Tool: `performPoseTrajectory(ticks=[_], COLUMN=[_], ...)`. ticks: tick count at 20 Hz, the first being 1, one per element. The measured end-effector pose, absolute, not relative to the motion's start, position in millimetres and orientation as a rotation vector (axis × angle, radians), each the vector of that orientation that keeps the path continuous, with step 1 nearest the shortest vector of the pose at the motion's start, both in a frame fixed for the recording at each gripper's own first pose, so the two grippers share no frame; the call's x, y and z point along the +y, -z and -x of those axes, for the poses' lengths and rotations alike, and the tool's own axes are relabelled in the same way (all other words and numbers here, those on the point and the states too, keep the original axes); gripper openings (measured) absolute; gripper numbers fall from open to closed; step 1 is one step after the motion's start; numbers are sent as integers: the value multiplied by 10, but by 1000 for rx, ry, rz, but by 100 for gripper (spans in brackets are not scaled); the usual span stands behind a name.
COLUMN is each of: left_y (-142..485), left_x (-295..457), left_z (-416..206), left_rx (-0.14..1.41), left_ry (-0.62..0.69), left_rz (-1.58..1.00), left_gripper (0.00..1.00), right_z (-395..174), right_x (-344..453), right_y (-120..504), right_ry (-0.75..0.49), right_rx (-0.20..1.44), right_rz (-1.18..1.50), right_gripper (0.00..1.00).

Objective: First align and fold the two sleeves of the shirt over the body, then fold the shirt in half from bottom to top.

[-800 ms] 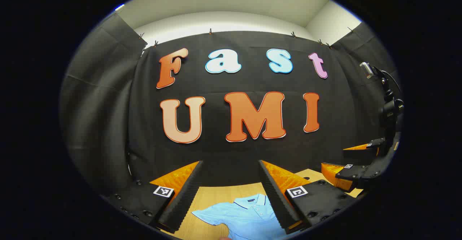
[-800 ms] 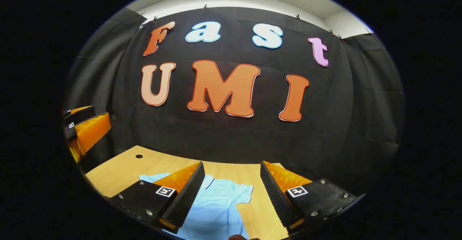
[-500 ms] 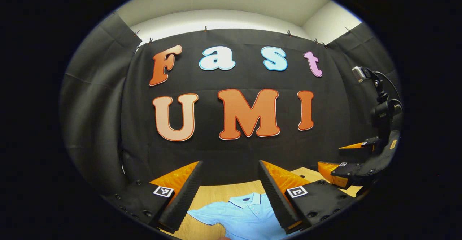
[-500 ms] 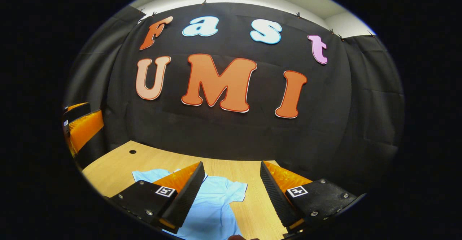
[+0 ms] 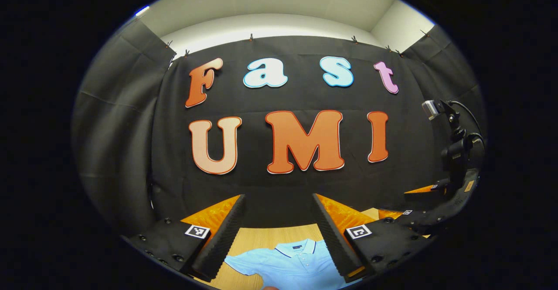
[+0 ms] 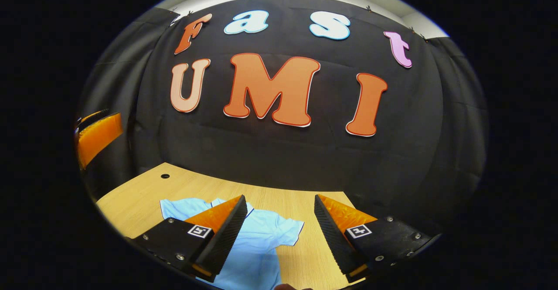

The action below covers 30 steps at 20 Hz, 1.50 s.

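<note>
A light blue polo shirt lies flat on the wooden table, collar toward the wall. My left gripper hangs open above the shirt's collar and left sleeve, nothing between its fingers. In the right gripper view the shirt spreads below, with its right sleeve pointing toward the table's right part. My right gripper is open above that sleeve and holds nothing. The right gripper also shows at the right edge of the left gripper view. The left gripper's finger shows at the left edge of the right gripper view.
The wooden table runs up to the black cloth wall. A small round hole sits in the table's far left part. Bare wood lies to the right of the shirt. A small camera on a stalk rides above the right gripper.
Both views have shifted a little. The right gripper has dropped lower at the edge of the left gripper view, and its own view has tipped down, showing more table. Both stay open.
</note>
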State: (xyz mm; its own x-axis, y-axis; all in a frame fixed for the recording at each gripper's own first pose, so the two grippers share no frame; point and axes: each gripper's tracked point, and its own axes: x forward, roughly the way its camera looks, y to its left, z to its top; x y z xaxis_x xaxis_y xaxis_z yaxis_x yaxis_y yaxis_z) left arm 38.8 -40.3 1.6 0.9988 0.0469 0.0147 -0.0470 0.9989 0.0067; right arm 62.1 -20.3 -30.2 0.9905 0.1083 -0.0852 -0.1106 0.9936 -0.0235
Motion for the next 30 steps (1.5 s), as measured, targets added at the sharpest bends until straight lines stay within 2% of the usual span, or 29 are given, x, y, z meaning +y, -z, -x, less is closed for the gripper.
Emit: performPoseTrajectory(ticks=[10, 14, 20, 27, 30], left_y=[-28, 48, 130, 333, 466], left_x=[-501, -517, -467, -396, -407], left_z=[-499, -522, -535, -446, -418], left_rx=[-12, 19, 52, 124, 163], left_ry=[-62, -67, -140, -250, -283], left_rz=[-36, -36, -50, -55, -51], left_gripper=[98, 98, 98, 96, 98], right_z=[-1128, -1356, -1644, -1912, -1995], right_x=[-363, -368, -534, -684, -643], right_y=[815, 1229, 1860, 2400, 2711], right_ry=[-116, -136, -136, -156, -172], right_rx=[269, 421, 664, 848, 946], right_rz=[30, 28, 25, 48, 29], right_gripper=[97, 97, 96, 93, 90])
